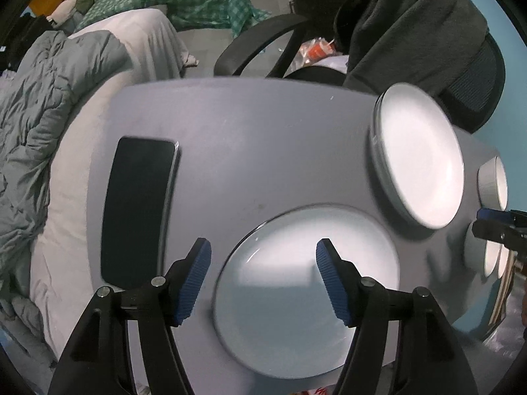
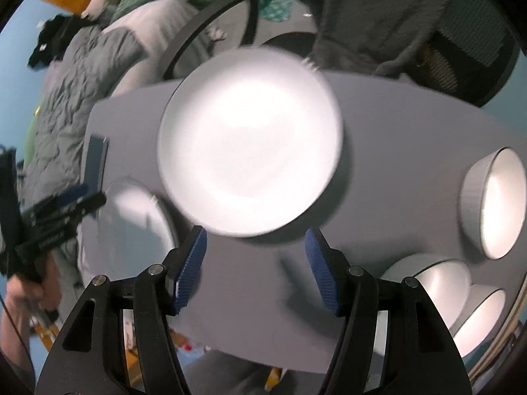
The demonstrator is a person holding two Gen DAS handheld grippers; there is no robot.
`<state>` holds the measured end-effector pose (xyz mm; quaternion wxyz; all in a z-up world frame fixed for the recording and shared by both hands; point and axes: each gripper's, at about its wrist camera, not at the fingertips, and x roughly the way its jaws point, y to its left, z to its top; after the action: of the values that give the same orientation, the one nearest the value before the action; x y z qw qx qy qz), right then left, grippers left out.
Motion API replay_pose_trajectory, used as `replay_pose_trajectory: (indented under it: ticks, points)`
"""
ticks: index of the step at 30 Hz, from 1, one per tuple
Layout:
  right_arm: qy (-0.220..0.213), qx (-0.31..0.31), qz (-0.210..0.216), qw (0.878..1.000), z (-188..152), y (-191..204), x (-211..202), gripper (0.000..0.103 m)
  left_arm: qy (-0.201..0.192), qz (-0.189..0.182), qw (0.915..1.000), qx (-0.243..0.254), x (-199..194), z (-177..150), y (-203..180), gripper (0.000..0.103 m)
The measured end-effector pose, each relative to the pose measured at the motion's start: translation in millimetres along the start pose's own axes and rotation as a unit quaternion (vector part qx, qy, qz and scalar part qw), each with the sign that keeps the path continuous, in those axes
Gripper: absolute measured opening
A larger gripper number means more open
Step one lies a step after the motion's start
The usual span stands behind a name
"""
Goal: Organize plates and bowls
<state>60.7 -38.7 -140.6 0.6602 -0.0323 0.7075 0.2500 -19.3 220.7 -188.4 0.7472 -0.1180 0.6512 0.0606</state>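
Your round grey tabletop (image 1: 263, 138) carries everything. Largest on it is the stack of white round plates (image 2: 250, 141), lying flat, face up, at the tabletop's far middle; being round, it shows no long axis. A single white flat plate (image 1: 306, 289) lies face up nearer you, to the left of the stack. Three white ceramic bowls (image 2: 494, 200) sit upright, mouths up, on the tabletop's right edge, two of them touching. A black rectangular phone (image 1: 138, 207) lies flat on the tabletop's left side, its long axis running away from you.

Your left tool (image 1: 263, 279) points straight down over the single plate, jaws spread, nothing between them. Your right tool (image 2: 256, 270) tilts steeply down at bare tabletop just near of the stack, jaws apart and empty.

Beyond the tabletop stand a black office chair (image 1: 474, 75) draped with dark cloth and a bed with a grey quilt (image 1: 42, 108).
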Motion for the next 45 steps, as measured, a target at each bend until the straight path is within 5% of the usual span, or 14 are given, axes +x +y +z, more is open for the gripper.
replay_pose_trajectory:
  ticks: [14,22,30,45]
  points:
    - [0.038,-0.03,0.045,0.998,-14.6,49.9,61.8,0.063,0.043,0.007,0.999,-0.01,33.6,-31.8,27.7,0.068]
    - [0.048,-0.055,0.036,0.997,-13.3,67.7,88.0,0.062,0.049,-0.011,0.9984,-0.024,44.4,-37.5,29.8,0.063]
    - [0.041,-0.064,0.044,0.996,-5.6,75.6,98.8,0.031,0.052,-0.038,0.9974,-0.031,48.9,-41.7,30.8,0.033]
    - [0.059,-0.061,0.043,0.995,-9.5,75.6,103.8,0.015,0.059,-0.052,0.994,-0.076,50.8,-54.4,45.8,0.026]
